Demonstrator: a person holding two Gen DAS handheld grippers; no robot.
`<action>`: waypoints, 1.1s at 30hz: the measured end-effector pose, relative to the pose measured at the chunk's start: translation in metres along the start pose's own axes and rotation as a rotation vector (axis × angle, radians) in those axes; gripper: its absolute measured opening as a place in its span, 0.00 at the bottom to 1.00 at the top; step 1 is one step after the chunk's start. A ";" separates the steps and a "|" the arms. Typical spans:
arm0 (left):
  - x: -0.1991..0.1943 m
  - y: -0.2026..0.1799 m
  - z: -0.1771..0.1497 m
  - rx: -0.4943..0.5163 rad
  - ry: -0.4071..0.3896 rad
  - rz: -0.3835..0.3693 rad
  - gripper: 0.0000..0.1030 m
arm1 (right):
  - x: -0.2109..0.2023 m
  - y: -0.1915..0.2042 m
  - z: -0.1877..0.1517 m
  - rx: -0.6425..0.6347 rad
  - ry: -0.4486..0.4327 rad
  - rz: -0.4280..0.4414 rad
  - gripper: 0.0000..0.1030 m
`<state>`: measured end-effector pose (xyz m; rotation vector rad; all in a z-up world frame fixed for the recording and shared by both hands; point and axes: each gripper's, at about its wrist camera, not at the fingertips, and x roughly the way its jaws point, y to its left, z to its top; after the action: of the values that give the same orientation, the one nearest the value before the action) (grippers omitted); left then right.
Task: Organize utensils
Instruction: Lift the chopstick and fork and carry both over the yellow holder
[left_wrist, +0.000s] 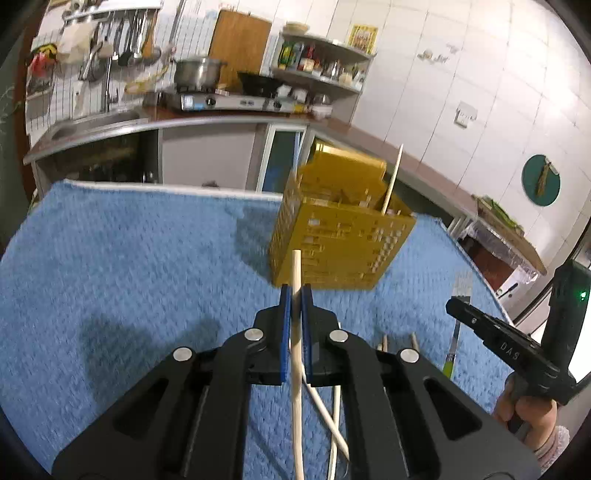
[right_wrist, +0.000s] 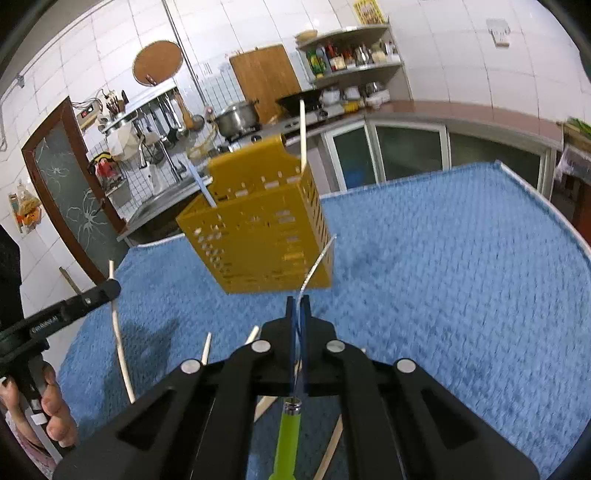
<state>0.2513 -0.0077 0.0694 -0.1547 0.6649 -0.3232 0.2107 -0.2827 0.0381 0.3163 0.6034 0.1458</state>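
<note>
Blue mat: covers the table; its far edge faces the kitchen counter.
Yellow basket: stands upright near the mat's far edge, with one chopstick and other utensils already standing in it.
Left gripper: jaws nearly closed, clamping a pale chopstick held clear of the mat, tip towards the basket.
Right gripper: jaws pressed together on the thin metal part of a green-handled utensil; from the left wrist its flat, fork-like end shows.
Loose chopsticks: lie on the mat's near edge, under the grippers.
Risk: both hands aim at one basket, so the tools could collide or tip it; the chopstick, pinched near one end, could swivel and miss the opening.
Writing: "DAS" is readable on the right gripper's arm in the left view; other labels are too blurred.
</note>
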 end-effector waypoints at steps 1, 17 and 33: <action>-0.002 -0.001 0.002 0.003 -0.011 0.000 0.04 | -0.002 0.002 0.002 -0.006 -0.015 -0.001 0.02; -0.026 -0.014 0.068 0.030 -0.189 -0.041 0.04 | -0.018 0.024 0.078 -0.066 -0.221 0.016 0.02; 0.015 -0.059 0.170 0.138 -0.495 0.014 0.04 | 0.012 0.058 0.177 -0.193 -0.500 -0.021 0.02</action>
<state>0.3548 -0.0622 0.2070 -0.0923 0.1534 -0.3015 0.3202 -0.2700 0.1886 0.1492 0.0957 0.0982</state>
